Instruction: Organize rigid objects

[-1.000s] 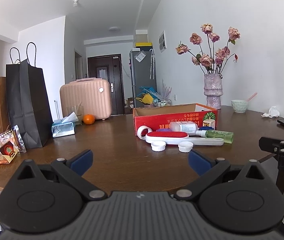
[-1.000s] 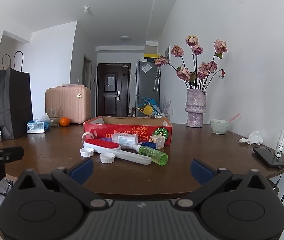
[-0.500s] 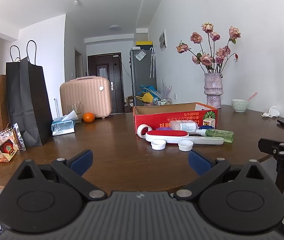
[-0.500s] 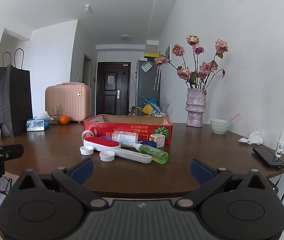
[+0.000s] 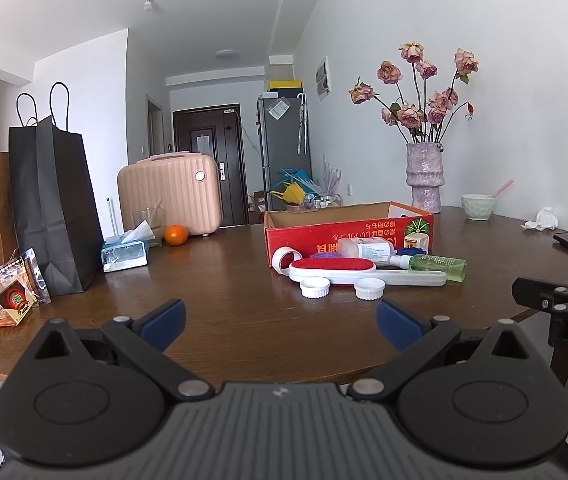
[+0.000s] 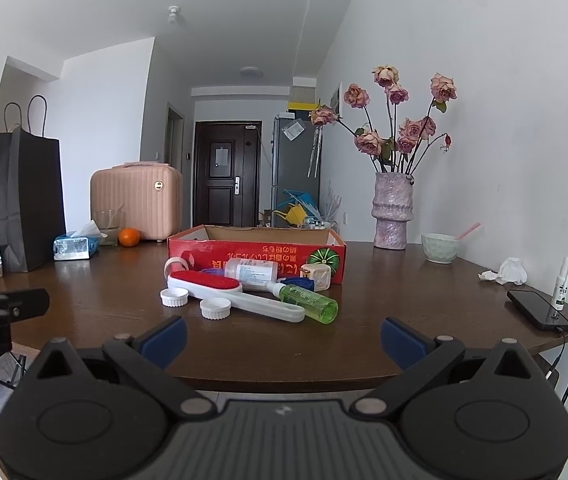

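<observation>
hidden: the red cardboard box (image 6: 256,249) is seen side-on, so its inside is out of view; its print is upside down and too small to read. a purple item and a blue item behind the brush are mostly covered.
cut off: the right claw (image 5: 556,300) enters the left wrist view only as a black bar at the right edge; the left claw (image 6: 4,306) shows the same way at the left edge of the right wrist view.
shapes and materials: the lint brush (image 6: 220,286) is white plastic with a red fuzzy oval pad and a long flat handle. two white ribbed caps (image 6: 175,297) lie open side up. the green spray bottle (image 6: 308,303) is clear plastic, lying on its side. a white labelled bottle (image 6: 252,274) lies on its side behind the brush. a white tape roll (image 6: 176,267) stands on edge. a small cream cube (image 6: 316,276) sits against the box front. the surface (image 6: 384,312) is dark glossy wood.
task things: all cluster in centre frame, touching or just in front of the box.
left claw: wide open, blue pads apart, empty, low at the near edge of the surface, well short of the caps.
right claw: wide open, empty, at the near edge, the green bottle closest ahead of it.
around: black paper bag (image 5: 52,208) at left, pink vanity case (image 5: 170,194), orange (image 5: 176,235), vase of dried roses (image 5: 424,176) at upper right, phone (image 6: 536,310) at right.
</observation>
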`<state>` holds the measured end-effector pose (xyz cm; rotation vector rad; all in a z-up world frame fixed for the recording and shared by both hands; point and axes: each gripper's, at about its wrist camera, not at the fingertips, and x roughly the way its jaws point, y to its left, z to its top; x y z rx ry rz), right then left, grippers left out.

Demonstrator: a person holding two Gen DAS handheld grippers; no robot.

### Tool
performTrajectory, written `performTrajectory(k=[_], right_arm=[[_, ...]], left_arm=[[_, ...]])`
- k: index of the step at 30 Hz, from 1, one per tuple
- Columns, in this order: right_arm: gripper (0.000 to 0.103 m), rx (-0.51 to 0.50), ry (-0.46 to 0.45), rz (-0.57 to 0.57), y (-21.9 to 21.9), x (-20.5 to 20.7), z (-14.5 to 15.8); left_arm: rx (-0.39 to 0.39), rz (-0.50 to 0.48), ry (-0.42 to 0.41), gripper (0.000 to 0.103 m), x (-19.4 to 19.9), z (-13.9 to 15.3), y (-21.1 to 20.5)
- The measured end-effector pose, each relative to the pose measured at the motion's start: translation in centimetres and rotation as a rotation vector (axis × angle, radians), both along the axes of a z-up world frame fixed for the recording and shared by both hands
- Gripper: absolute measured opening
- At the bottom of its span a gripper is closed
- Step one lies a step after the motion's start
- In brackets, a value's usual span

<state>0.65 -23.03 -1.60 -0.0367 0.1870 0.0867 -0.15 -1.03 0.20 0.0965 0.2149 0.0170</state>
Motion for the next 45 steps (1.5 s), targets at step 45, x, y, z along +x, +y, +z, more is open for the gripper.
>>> performTrajectory(k=[45], right_arm=[[0.071, -0.027, 0.221, 0.230, 5.4, 17.5, -1.8]], left_arm=[[-0.013, -0.130, 0.127, 0.103, 14.8, -1.5, 2.7]])
